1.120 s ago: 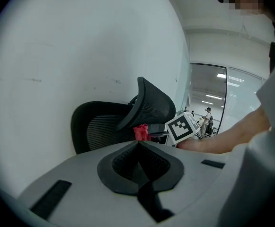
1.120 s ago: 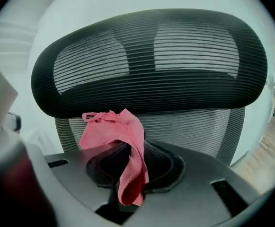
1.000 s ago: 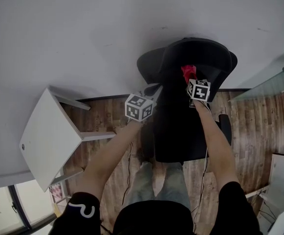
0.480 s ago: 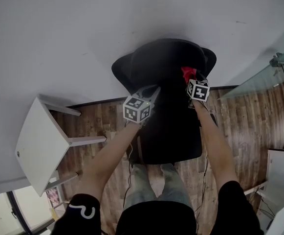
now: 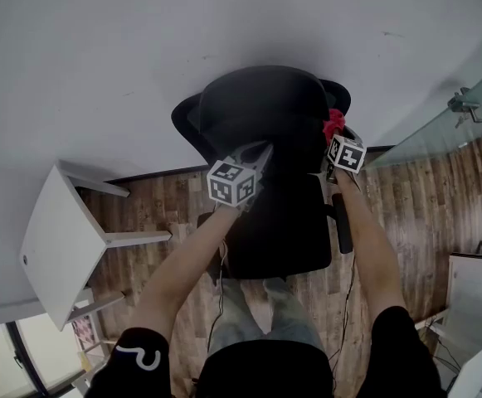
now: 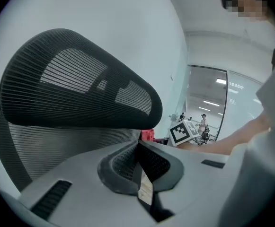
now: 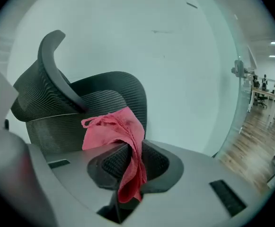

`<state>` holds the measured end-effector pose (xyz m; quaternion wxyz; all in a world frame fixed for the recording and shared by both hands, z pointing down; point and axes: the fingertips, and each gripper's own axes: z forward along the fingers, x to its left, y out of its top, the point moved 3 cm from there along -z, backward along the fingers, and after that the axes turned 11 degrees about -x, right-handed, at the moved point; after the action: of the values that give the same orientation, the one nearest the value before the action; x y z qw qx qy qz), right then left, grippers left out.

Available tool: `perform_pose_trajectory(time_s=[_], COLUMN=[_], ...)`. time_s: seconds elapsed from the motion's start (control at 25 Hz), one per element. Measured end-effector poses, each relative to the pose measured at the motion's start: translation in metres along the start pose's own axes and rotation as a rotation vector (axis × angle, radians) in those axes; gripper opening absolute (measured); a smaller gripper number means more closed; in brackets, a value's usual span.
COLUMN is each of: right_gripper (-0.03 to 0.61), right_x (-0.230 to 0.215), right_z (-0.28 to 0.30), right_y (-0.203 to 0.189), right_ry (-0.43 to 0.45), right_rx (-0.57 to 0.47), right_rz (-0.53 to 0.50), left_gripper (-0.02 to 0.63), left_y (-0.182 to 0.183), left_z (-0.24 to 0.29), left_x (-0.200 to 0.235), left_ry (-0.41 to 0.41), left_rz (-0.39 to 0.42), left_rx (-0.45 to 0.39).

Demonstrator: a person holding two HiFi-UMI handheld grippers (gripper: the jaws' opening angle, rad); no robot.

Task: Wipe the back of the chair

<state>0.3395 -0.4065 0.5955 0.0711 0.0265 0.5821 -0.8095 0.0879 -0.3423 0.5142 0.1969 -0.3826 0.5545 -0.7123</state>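
Two grippers work at the black chair [image 5: 261,106] in the upper middle of the head view. Over the last second the red rag [image 5: 334,124] has gone from near the middle of the chair's back to its right edge, while the chair has drifted left in the frame. The right gripper [image 7: 128,161] has its jaws pinching the rag. The left gripper [image 5: 257,152], jaws pressed together on nothing, hangs at the back's lower middle. I judge one rightward stroke done, with a return pass to the left half likely next.
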Motion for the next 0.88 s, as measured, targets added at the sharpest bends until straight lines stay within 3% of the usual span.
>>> perform_pose_trajectory(time_s=[0.24, 0.4, 0.64, 0.88], right_gripper=[0.061, 0.063, 0.066, 0.066], right_x=[-0.028, -0.015, 0.054, 0.148], right_z=[-0.014, -0.031, -0.047, -0.053], right_y=[0.003, -0.004, -0.026, -0.035], right_ry=[-0.069, -0.037, 0.079, 0.178], right_rx=[-0.014, -0.008, -0.006, 0.000], right_rz=[0.025, 0.066, 0.072, 0.058], left_gripper=[0.025, 0.025, 0.025, 0.025], left_y=[-0.008, -0.007, -0.001, 0.007], left_z=[0.004, 0.002, -0.024, -0.075], left_x=[-0.012, -0.008, -0.001, 0.038], left_ry=[-0.019, -0.007, -0.027, 0.009], left_rz=[-0.005, -0.020, -0.005, 0.005], left_rx=[0.017, 0.027, 0.046, 0.080])
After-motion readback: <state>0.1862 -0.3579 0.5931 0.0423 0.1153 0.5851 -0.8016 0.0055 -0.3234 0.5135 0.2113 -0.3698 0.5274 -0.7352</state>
